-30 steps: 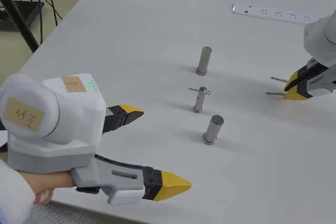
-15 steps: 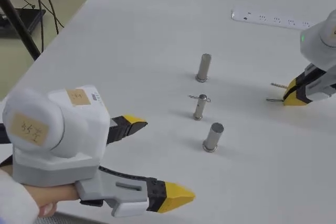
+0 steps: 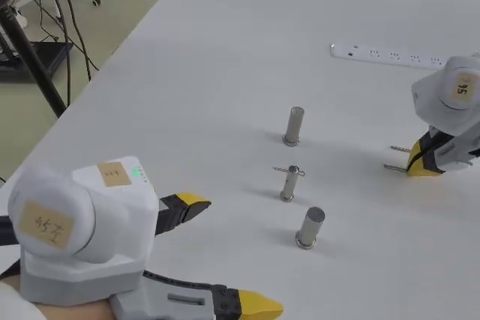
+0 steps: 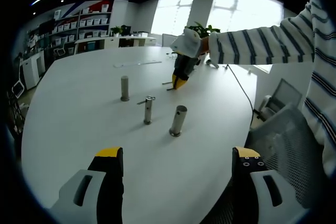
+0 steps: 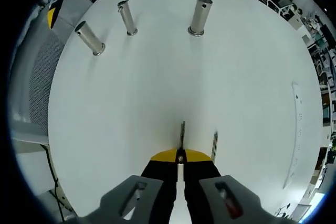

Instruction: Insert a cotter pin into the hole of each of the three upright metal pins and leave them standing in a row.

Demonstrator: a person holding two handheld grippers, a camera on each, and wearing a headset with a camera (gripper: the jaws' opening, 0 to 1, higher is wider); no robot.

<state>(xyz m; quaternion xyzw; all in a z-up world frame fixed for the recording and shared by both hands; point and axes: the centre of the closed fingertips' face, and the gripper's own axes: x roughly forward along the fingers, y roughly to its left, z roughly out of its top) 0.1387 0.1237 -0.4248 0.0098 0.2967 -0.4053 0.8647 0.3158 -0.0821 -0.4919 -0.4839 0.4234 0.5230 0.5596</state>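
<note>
Head view: white table [image 3: 225,73] with a power strip [image 3: 390,56] at the far side. 3 metal pins [image 3: 288,186] stand in a row at mid-table, the middle one carrying an inserted cotter pin [image 3: 289,171].
Left gripper view: the left gripper [image 4: 177,153] gapes wide and empty, with shelves [image 4: 79,24] behind.
Right gripper view: the right gripper [image 5: 181,156] pinches a held cotter pin [image 5: 181,135], and a spare cotter pin [image 5: 214,145] lies just beside.

A tan sticker [image 3: 45,224] on the left tool [image 3: 234,253] is showing handwriting like "55" plus one character. The right tool [image 3: 415,164] is carrying a label [image 3: 465,86] reading roughly "95".
</note>
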